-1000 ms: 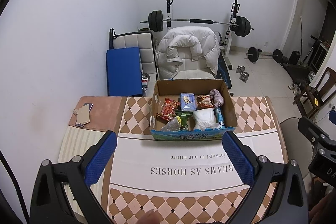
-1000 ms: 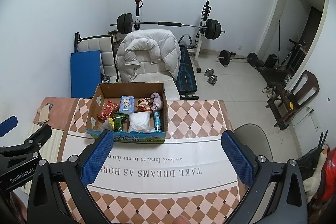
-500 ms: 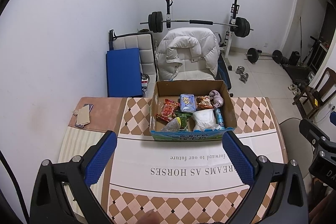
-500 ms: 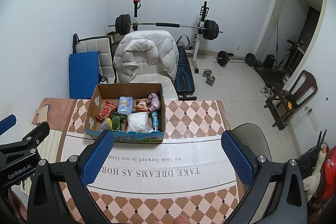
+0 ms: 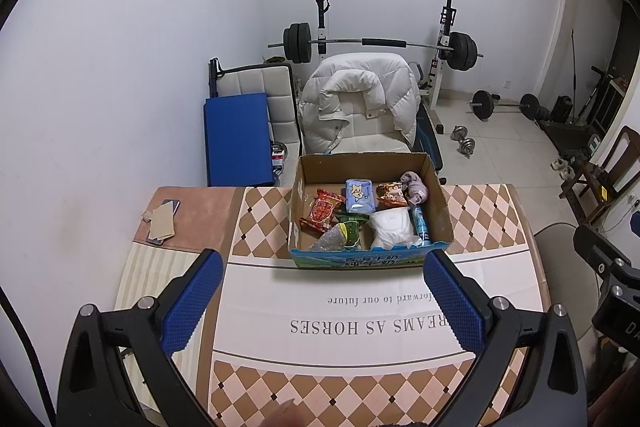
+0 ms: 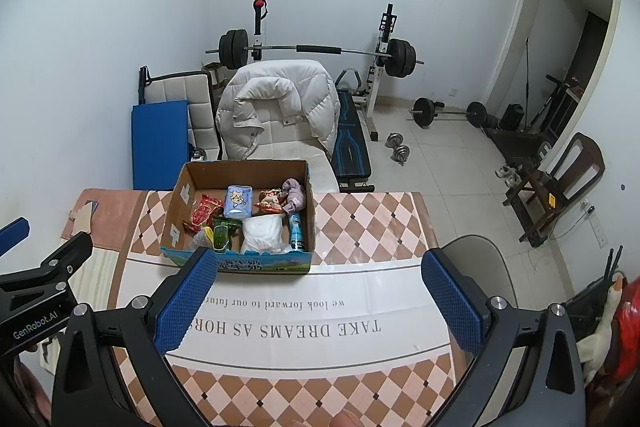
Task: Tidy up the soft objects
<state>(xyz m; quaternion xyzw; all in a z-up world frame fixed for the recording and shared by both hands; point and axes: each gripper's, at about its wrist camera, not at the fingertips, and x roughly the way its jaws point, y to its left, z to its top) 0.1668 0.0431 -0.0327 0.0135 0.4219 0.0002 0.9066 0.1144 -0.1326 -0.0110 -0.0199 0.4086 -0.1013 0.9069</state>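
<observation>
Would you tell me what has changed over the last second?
Only the right gripper shifted a little: in its view the box has slid slightly right. Nothing was gripped or released. Both grippers stay open, the left gripper steady, the box contents untouched.

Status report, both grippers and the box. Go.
Left hand-held gripper open, empty, above the table. Right hand-held gripper open, empty. Cardboard box ahead, full of soft packets, untouched. Nothing between grippers and box.
</observation>
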